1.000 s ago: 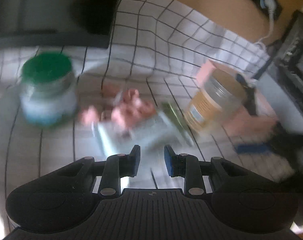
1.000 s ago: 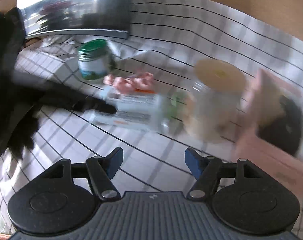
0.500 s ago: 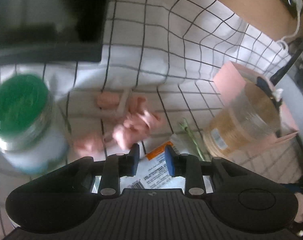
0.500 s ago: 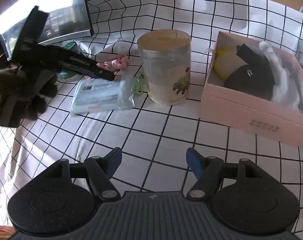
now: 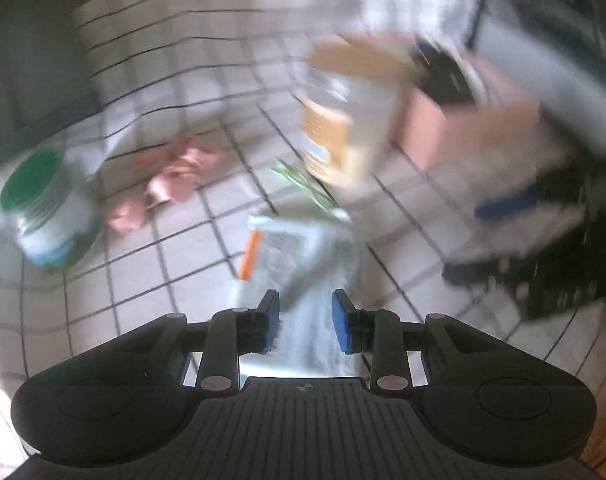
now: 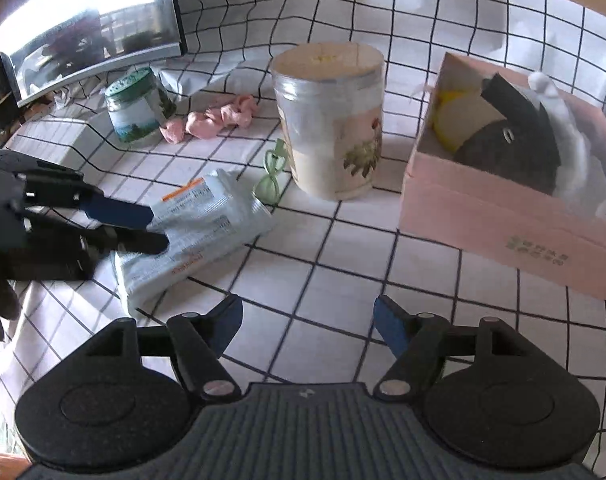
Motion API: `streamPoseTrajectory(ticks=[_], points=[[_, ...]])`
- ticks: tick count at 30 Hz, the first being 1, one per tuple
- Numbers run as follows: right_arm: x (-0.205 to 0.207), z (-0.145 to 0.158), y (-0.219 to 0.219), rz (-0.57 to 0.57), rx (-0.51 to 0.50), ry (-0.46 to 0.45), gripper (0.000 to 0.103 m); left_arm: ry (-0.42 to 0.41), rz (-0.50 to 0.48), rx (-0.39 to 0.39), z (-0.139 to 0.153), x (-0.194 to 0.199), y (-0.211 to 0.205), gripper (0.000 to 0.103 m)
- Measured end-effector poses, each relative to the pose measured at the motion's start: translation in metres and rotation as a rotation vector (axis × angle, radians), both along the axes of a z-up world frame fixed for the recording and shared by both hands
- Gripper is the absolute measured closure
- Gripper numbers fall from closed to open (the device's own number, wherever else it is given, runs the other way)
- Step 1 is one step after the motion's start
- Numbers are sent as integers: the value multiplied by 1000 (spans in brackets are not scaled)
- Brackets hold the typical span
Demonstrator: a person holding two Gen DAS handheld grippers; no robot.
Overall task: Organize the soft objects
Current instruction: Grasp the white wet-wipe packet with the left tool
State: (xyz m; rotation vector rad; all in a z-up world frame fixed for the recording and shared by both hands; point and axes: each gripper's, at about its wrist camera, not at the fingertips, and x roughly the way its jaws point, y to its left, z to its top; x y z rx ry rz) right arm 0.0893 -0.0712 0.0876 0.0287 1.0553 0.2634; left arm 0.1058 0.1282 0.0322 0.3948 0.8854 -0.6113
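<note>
A soft pack of wipes (image 6: 207, 224) lies on the checked cloth. My left gripper (image 6: 151, 230) reaches in from the left over the pack's left end. In the blurred left wrist view the pack (image 5: 299, 248) runs under and between the blue pads, which stand off it. The left gripper's (image 5: 305, 312) jaws are opening. A pink soft toy (image 6: 219, 118) lies beyond, beside a green-lidded jar (image 6: 137, 108). The pink box (image 6: 503, 220) on the right holds a black plush (image 6: 511, 140) and a yellow one (image 6: 459, 116). Near the front, my right gripper (image 6: 307, 320) is open with nothing between its fingers.
A tall cork-lidded jar (image 6: 331, 120) stands mid-table with a small pair of green toy glasses (image 6: 273, 176) at its foot. A shiny screen (image 6: 83, 20) leans at the back left. The cloth in front of the right gripper is bare.
My left gripper has pulled back from over the pink toy to the left end of the wipes pack, rolling as it went, and its jaws have widened slightly. The right gripper has barely moved.
</note>
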Motion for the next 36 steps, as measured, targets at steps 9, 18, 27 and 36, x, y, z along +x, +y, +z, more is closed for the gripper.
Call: streamPoseTrajectory(ticks=[9,18,27,36], points=[[-21,-9,-16,-57,-29,-14,20,30,-130,0,-8,-14,-35,21],[-31,-17,-6,-21,-106,-43,3,-40,-12,71,-7,6,-17,24],[-35,-20,-5,-23,-102,-53,0,53,51,-32,-13,38,-4,11],[-39,-21,-3,-46,-103,-71,0,49,45,-46,-8,36,-5,19]])
